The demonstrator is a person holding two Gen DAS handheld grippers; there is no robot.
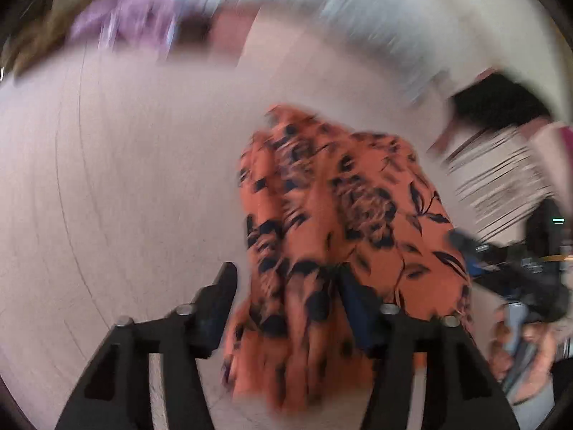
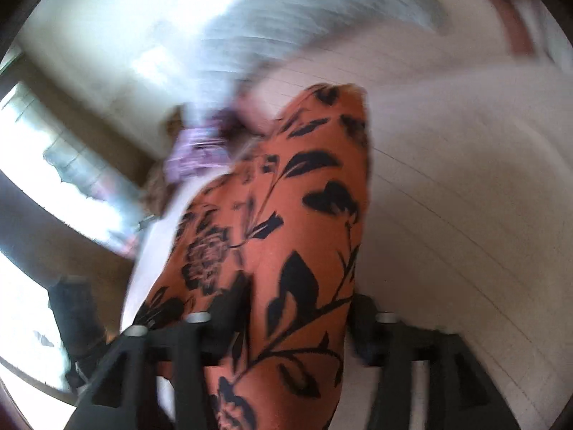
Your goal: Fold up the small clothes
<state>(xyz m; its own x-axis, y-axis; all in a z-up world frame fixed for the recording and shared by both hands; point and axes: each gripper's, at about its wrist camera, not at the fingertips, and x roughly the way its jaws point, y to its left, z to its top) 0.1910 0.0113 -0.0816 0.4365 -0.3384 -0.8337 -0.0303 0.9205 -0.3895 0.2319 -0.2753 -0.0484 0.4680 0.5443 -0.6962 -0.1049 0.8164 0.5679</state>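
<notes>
An orange garment with a black floral print (image 1: 333, 215) hangs bunched above a pale wooden table (image 1: 125, 179). It passes between the fingers of my left gripper (image 1: 286, 286), whose jaws stand apart around the cloth. In the right wrist view the same garment (image 2: 297, 233) runs between the fingers of my right gripper (image 2: 297, 308), also apart around the cloth. The right gripper also shows in the left wrist view (image 1: 465, 247) at the garment's right edge. Both views are motion-blurred.
A purple garment (image 1: 121, 25) and a light blue-white cloth (image 1: 358, 10) lie at the table's far side. A striped cloth (image 1: 501, 172) and a dark item (image 1: 497, 104) sit at the right. Bright windows (image 2: 43, 165) are to the left.
</notes>
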